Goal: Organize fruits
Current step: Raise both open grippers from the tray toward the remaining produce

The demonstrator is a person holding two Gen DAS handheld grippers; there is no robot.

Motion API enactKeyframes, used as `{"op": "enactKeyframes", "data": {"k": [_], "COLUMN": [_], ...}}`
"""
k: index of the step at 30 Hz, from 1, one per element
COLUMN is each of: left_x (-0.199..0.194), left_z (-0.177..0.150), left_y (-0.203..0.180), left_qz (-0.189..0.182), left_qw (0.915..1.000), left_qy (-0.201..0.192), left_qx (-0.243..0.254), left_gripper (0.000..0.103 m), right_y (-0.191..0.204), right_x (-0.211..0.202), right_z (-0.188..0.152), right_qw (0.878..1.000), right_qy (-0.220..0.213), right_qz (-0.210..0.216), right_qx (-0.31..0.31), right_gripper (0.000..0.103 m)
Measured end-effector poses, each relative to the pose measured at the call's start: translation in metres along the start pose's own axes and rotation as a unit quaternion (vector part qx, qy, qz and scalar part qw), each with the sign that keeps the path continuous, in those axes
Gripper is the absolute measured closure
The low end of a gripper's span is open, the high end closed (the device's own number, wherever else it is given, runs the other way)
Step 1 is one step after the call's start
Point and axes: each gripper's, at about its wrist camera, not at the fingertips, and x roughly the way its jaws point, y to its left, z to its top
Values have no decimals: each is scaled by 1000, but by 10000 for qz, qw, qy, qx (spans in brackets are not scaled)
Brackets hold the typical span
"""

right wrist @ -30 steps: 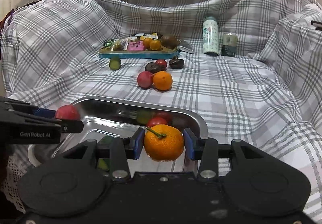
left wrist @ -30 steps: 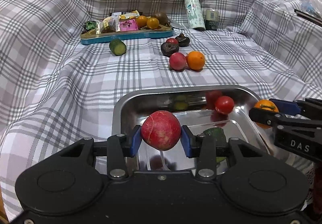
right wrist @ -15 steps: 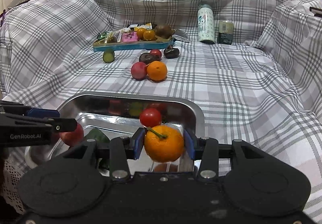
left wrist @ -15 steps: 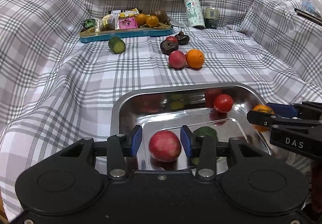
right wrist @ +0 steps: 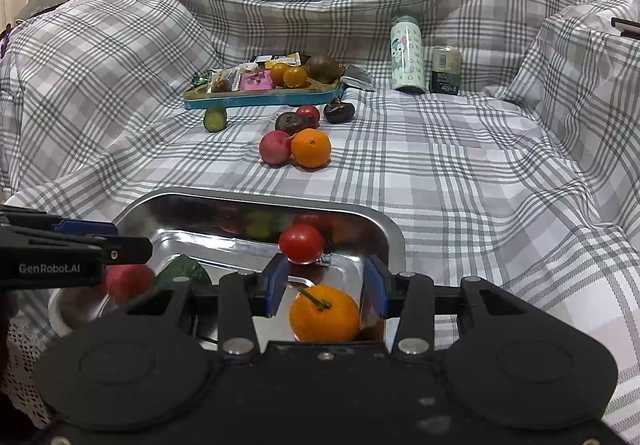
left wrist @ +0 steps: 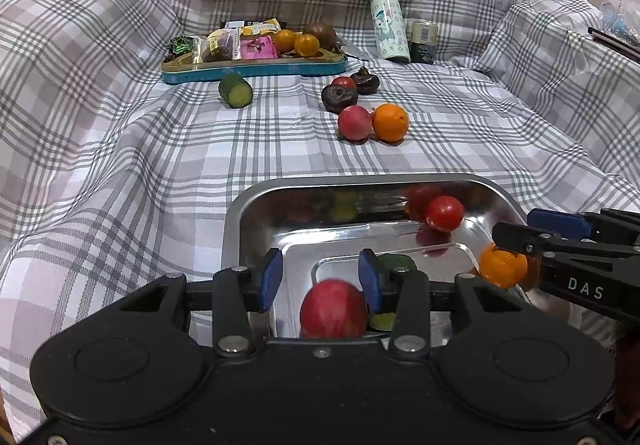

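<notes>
A steel tray sits on the checked cloth close in front of me. My left gripper is open above it, and a red apple lies loose in the tray just below its pads. My right gripper is open too, with a stemmed orange resting in the tray under it. A cherry tomato and a green cucumber piece are also in the tray. In the left wrist view the right gripper reaches in from the right, above the orange.
Farther back on the cloth lie a red fruit, an orange, two dark fruits, a small tomato and a cucumber chunk. Behind them stand a blue tray of snacks and fruit, a bottle and a can.
My left gripper opened and the red apple dropped into the tray. My right gripper then let go of the orange, which now rests in the tray.
</notes>
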Motion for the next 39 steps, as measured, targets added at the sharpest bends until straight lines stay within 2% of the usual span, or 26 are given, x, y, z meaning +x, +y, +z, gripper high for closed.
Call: {"op": "enactKeyframes", "data": {"k": [24,34,39], "left_x": [0,1,6], "left_z": [1,11,24], "left_y": [4,13,16], "left_qz": [10,35,90], "left_qw": [9999,9988,9985], "left_qy": [28,149,93], "left_qx": [-111,-457,-530], "left_gripper": [53,53,53], "right_y": [-2,-17,-23], "right_x": [1,10,22], "right_z": [2,19,35], "right_qw": [10000,9978,9975], "right_qy": [22,289,212], "right_qz": [-55,-56,-142], "right_qx": [35,601,666], "right_gripper": [58,58,58]}}
